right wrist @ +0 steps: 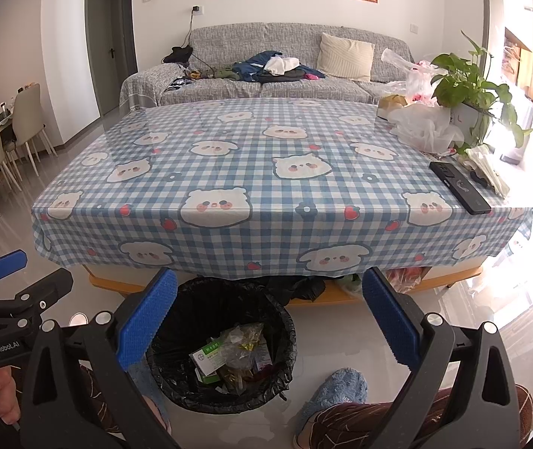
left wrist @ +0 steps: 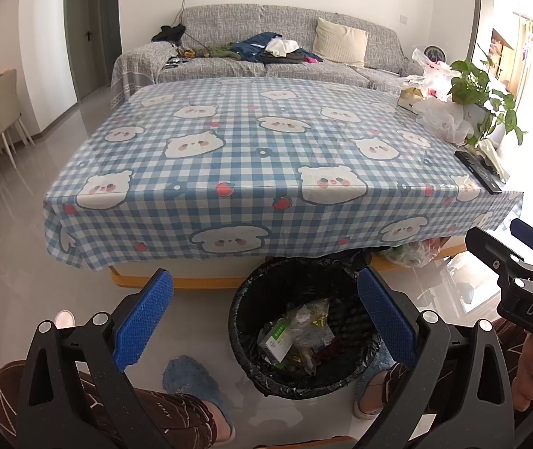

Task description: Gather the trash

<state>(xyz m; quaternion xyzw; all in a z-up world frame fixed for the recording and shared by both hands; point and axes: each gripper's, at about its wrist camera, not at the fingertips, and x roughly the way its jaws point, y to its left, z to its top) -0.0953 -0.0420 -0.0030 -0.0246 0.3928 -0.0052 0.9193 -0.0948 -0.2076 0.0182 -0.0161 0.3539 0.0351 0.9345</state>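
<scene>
The bin (left wrist: 305, 327) stands upright on the floor before the tabletop (left wrist: 251, 142), trash (left wrist: 296, 336) heaped inside, green box (right wrist: 210, 357) tilted. Left tongs (left wrist: 264, 321) and right tongs (right wrist: 266, 318) gape wide above it, holding nothing.

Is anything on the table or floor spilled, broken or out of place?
Nothing is spilled or broken. Crumpled clear plastic bags lie heaped at the checked table's far right corner, beside the green potted plant; the black-lined bin stands upright.
</scene>
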